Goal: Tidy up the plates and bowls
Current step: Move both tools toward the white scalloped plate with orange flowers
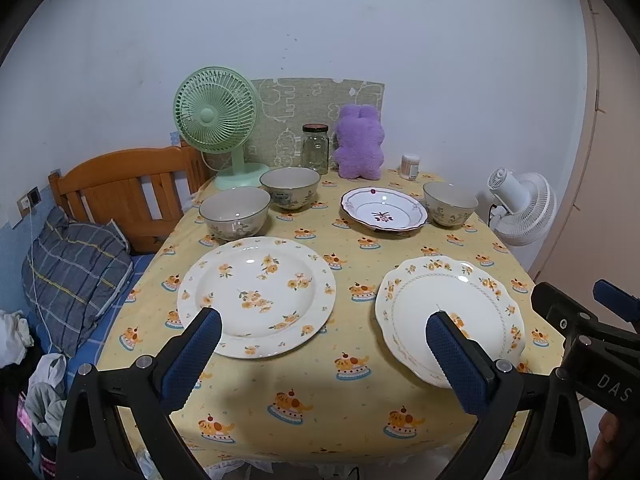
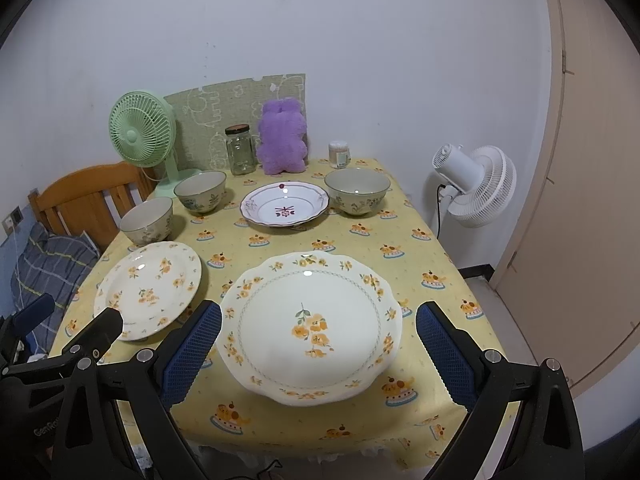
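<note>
Two cream plates with orange flowers lie at the table's near side: a round plate [image 1: 256,296] [image 2: 148,290] on the left and a scalloped plate [image 1: 450,318] [image 2: 310,326] on the right. A purple-trimmed plate [image 1: 384,210] [image 2: 285,204] sits at the back between three floral bowls [image 1: 235,212] [image 1: 290,187] [image 1: 450,203] [image 2: 147,220] [image 2: 201,191] [image 2: 357,190]. My left gripper [image 1: 322,324] hovers open above the near edge, between the two flowered plates. My right gripper [image 2: 318,320] is open, its fingers either side of the scalloped plate, holding nothing.
Along the back wall stand a green fan [image 1: 218,120] [image 2: 144,136], a glass jar [image 1: 315,148] [image 2: 240,150], a purple plush toy [image 1: 360,142] [image 2: 282,142] and a small container [image 1: 410,166] [image 2: 339,154]. A bed with a wooden headboard [image 1: 128,188] lies left. A white fan [image 2: 476,184] stands right.
</note>
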`<act>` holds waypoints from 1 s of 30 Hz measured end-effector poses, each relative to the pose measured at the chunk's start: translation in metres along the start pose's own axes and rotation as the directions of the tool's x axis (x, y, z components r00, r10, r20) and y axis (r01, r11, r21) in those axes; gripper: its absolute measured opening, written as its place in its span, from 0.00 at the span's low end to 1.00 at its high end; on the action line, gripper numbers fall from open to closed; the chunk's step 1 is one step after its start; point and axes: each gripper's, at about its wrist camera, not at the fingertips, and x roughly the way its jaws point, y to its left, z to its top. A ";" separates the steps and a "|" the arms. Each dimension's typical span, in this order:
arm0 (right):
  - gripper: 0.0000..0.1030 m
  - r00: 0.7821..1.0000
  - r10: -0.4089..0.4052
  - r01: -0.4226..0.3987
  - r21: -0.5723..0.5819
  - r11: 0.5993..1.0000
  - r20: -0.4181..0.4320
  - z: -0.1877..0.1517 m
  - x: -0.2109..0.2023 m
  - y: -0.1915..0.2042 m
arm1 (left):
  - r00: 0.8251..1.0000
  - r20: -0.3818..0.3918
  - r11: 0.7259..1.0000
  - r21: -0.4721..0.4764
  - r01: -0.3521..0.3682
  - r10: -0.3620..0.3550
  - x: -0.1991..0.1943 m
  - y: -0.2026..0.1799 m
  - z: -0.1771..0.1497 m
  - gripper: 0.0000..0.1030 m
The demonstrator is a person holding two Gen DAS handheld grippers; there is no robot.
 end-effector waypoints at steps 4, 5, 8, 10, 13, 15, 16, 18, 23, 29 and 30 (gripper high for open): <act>0.96 1.000 0.001 -0.001 0.000 1.000 0.001 0.000 0.000 0.000 | 1.000 0.002 1.000 0.000 -0.003 0.003 0.000 -0.001 0.000 1.00; 0.96 1.000 0.001 -0.001 -0.001 1.000 0.000 0.000 0.000 0.000 | 1.000 0.001 1.000 0.000 -0.003 0.003 0.001 -0.001 0.000 1.00; 0.96 1.000 0.000 0.000 -0.001 1.000 0.000 -0.001 0.000 0.000 | 1.000 0.001 1.000 -0.001 -0.003 0.003 0.001 -0.001 0.000 1.00; 0.96 1.000 -0.001 0.001 -0.002 1.000 -0.002 0.000 0.001 0.002 | 1.000 0.000 1.000 -0.001 -0.003 0.003 0.000 -0.001 0.000 1.00; 0.96 1.000 -0.006 0.006 -0.002 1.000 -0.006 0.001 0.002 0.005 | 1.000 -0.001 1.000 0.000 -0.001 0.001 0.001 0.000 0.001 1.00; 0.96 1.000 -0.010 0.010 -0.003 1.000 -0.009 0.002 0.003 0.008 | 1.000 -0.002 1.000 0.000 -0.002 0.002 0.002 0.001 0.001 1.00; 0.96 1.000 -0.012 0.012 -0.003 1.000 -0.011 0.002 0.004 0.009 | 1.000 -0.002 1.000 0.000 0.000 0.000 0.002 0.002 0.001 1.00; 0.96 1.000 -0.016 0.016 -0.003 1.000 -0.014 0.002 0.005 0.012 | 1.000 -0.005 1.000 0.000 0.004 -0.004 0.005 0.005 0.002 1.00; 0.96 1.000 -0.024 0.024 0.000 1.000 -0.020 0.004 0.009 0.021 | 1.000 -0.005 1.000 0.004 0.011 -0.011 0.012 0.017 0.008 1.00; 0.96 0.999 -0.033 0.033 0.005 0.999 -0.020 0.007 0.015 0.032 | 1.000 0.008 1.000 0.014 0.017 -0.017 0.020 0.027 0.013 0.98; 0.96 0.999 -0.036 0.037 0.006 0.999 -0.021 0.007 0.017 0.035 | 1.000 0.012 1.000 0.015 0.018 -0.018 0.021 0.028 0.014 0.98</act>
